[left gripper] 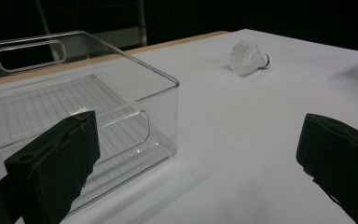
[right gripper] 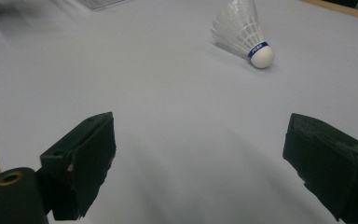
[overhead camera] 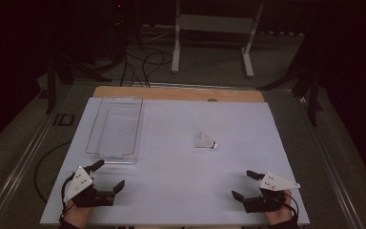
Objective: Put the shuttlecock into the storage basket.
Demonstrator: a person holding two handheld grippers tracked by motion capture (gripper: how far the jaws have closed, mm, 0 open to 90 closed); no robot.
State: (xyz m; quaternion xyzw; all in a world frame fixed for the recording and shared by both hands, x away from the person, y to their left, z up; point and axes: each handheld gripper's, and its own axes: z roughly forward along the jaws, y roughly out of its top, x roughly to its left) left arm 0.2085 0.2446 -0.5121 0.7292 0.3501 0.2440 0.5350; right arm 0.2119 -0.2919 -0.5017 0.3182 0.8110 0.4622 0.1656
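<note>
Resting at the lower left of the high view, left gripper [overhead camera: 107,175], jaws spread wide, nothing between them, one jaw tip just short of the near end of the clear bin [overhead camera: 116,128]. Resting at the lower right of the same view, right gripper [overhead camera: 244,185], jaws likewise wide apart and empty, a hand [overhead camera: 277,215] behind it at the bottom edge. Lying on its side near the middle of the white table [overhead camera: 171,191], slightly right of centre and well apart from both grippers, shuttlecock [overhead camera: 205,141], white cork tip toward the right of the frame, feather skirt toward the left.

In the left gripper view: two black jaws at the lower corners, bare tabletop between, left gripper [left gripper: 196,154] holding nothing; clear bin [left gripper: 70,107] across the left half, handle slot in its far wall, ribbed floor empty; shuttlecock [left gripper: 247,57] small at the upper right of centre, well clear of the bin.

In the right gripper view: jaws again far apart at the lower corners, right gripper [right gripper: 200,154] empty over plain tabletop; shuttlecock [right gripper: 244,32] at the upper right, blue band around the white cork, cork pointing down and right in the frame; a corner of the bin blurred at the top left edge.
</note>
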